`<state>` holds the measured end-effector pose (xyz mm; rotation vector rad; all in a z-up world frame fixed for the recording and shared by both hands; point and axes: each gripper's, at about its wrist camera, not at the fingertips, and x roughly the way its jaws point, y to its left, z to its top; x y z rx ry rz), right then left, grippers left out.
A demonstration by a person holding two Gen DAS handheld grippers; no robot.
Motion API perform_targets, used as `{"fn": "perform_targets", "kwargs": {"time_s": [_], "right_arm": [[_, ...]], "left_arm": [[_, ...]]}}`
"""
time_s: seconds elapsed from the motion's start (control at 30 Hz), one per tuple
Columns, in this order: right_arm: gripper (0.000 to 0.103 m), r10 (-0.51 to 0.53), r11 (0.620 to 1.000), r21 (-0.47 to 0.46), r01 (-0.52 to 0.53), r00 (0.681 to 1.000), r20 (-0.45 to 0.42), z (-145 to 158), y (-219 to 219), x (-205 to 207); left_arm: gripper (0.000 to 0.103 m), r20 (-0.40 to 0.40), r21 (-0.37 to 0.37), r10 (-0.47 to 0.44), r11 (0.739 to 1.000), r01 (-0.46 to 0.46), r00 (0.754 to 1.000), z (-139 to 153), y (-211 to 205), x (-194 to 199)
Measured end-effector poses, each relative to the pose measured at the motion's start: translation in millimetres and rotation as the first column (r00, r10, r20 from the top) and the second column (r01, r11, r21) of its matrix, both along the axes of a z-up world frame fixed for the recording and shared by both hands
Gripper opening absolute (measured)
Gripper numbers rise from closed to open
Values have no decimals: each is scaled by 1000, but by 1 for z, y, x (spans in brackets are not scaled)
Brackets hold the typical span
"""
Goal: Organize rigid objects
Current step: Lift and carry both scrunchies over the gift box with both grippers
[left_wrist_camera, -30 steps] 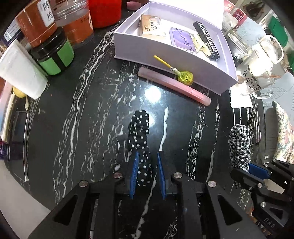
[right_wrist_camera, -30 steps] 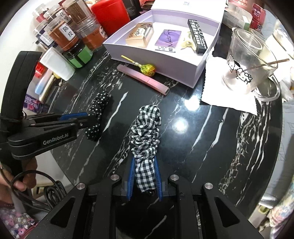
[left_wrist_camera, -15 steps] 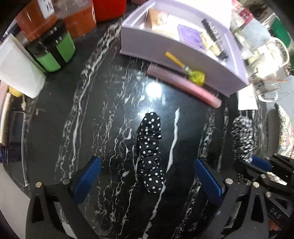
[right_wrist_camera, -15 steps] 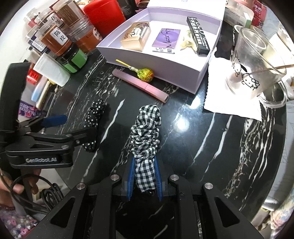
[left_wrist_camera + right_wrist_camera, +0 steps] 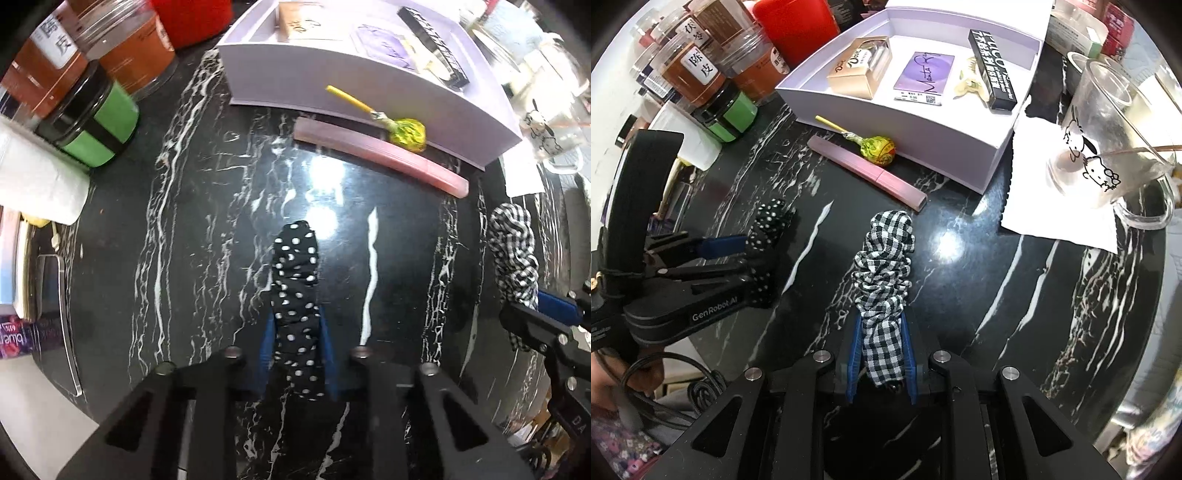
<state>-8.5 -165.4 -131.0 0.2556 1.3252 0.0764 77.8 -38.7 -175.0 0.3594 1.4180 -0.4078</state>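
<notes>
On the black marble table, my left gripper (image 5: pixel 297 325) points straight down. Its jaws are closing and the blue pads press on a black polka-dot scrunchie (image 5: pixel 295 266). To its right, my right gripper (image 5: pixel 882 332) is shut on a black-and-white gingham scrunchie (image 5: pixel 882 258), which lies stretched forward on the table. A yellow-wrapped lollipop (image 5: pixel 877 147) and a pink bar (image 5: pixel 864 166) lie against the front wall of a lavender box (image 5: pixel 886 122). The box holds a tan carton, a purple card, a black carton and a pale clip.
Jars, one with a green label (image 5: pixel 729 110), and a red canister (image 5: pixel 796 26) crowd the back left. A glass mug (image 5: pixel 1108 129) stands on a white sheet (image 5: pixel 1052 192) at the right. A person's hand (image 5: pixel 605 387) holds the left gripper's handle.
The left jaws sprang wide open, leaving the polka-dot scrunchie on the table, then shut on it again. The left gripper sank a little toward the table. The right grip is unchanged.
</notes>
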Motion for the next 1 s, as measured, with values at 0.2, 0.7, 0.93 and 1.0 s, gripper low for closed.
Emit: {"fn": "perform_targets", "kwargs": {"time_s": [0.2, 0.7, 0.93, 1.0], "right_arm": [[20, -7, 1000, 0, 7, 1000, 7, 3, 0, 3], [20, -28, 1000, 15, 28, 999, 45, 27, 1, 12], [20, -31, 1000, 1, 31, 996, 82, 47, -3, 29], [20, -32, 999, -6, 33, 995, 92, 52, -4, 36]], "left_arm": [[18, 0, -26, -23, 999, 23, 1000, 12, -10, 3], [18, 48, -102, -55, 993, 60, 997, 83, -17, 12], [18, 89, -138, -81, 986, 93, 993, 92, -13, 39], [18, 99, -142, -88, 985, 102, 991, 94, -14, 44]]}}
